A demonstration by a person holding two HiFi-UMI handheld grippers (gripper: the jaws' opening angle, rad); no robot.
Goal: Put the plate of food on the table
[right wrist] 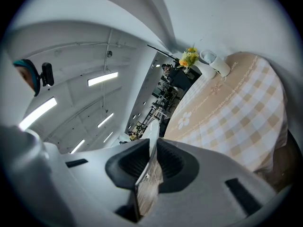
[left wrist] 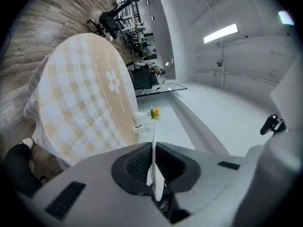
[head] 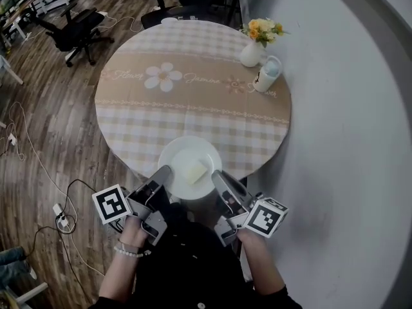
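A white plate (head: pixel 187 156) with a pale yellow piece of food (head: pixel 194 171) is at the near edge of the round table (head: pixel 193 102), which has a beige checked cloth. Whether the plate rests on the cloth I cannot tell. My left gripper (head: pixel 165 172) is shut on the plate's left rim and my right gripper (head: pixel 217 175) on its right rim. In the left gripper view the rim (left wrist: pixel 154 141) runs edge-on between the pads of the gripper (left wrist: pixel 154 162). The right gripper view shows the rim (right wrist: pixel 154 136) clamped the same way in the gripper (right wrist: pixel 151 157).
At the table's far right stand a white vase of yellow flowers (head: pixel 255 44) and a white mug (head: pixel 268 74). A curved white wall (head: pixel 347 108) hugs the table's right side. Office chairs (head: pixel 74 31) stand on the wooden floor, with cables and a power strip (head: pixel 62 216) at the left.
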